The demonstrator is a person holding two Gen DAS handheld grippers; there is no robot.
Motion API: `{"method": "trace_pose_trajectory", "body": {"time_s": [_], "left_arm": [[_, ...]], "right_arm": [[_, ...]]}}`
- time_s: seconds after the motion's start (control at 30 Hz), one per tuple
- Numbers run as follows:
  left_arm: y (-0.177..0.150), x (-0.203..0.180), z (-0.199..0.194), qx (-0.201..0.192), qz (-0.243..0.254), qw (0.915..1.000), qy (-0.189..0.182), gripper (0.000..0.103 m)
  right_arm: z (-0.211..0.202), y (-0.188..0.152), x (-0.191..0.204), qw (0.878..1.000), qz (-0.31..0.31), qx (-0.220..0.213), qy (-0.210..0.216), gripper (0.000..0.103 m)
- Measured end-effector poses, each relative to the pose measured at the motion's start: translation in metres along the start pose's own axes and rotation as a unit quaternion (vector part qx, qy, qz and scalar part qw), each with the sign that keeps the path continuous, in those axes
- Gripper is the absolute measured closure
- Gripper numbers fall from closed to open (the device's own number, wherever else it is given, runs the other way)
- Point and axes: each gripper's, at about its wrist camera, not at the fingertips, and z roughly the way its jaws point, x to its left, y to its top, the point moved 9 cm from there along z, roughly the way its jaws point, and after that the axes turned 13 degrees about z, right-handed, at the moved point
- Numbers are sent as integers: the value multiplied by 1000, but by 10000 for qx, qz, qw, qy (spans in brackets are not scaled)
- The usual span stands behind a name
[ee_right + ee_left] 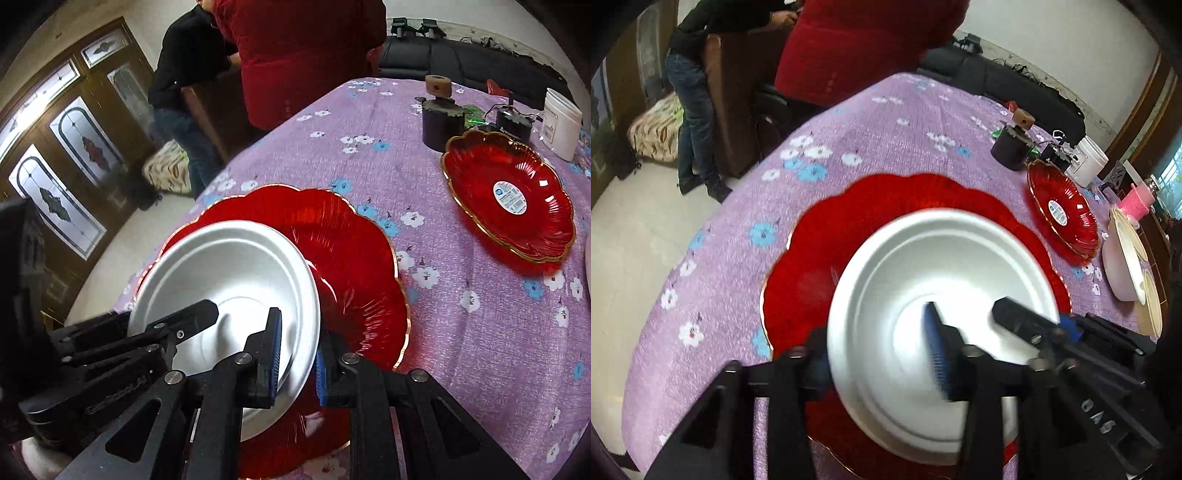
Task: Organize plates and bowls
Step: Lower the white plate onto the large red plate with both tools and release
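Note:
A white bowl (934, 280) (229, 273) sits over a large red scalloped plate (827, 254) (354, 266) on the purple floral tablecloth. My left gripper (875, 343) straddles the bowl's near-left rim, one blue-padded finger inside, the other outside. My right gripper (297, 358) is closed on the bowl's right rim, blue pads on both sides, and shows in the left wrist view (1015, 314). A second red plate (1063, 214) (509, 199) lies to the right.
A dark jar (441, 125), a white tub (561, 122) and small devices stand at the table's far right. Pale bowls (1126, 258) are stacked at the right edge. Two people stand beyond the far table edge.

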Motion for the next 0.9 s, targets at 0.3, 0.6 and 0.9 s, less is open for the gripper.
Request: {"method": "trace_pose_trajectory", "body": {"time_s": [0.3,0.6,0.9], "left_arm": [[8,9,-10,-247,-315,9988,-295,36],[4,18,-33,-400,-592,9971,-262,32],[-8,9,-79,-907,-818,9921,-286,24]], "right_arm": [[1,3,-4,9998,-20,-172,-59,66],[-27,5,-8,9988,8,-493,-26,55],[-63,-6,-32,9969,265,-743,75,51]]}}
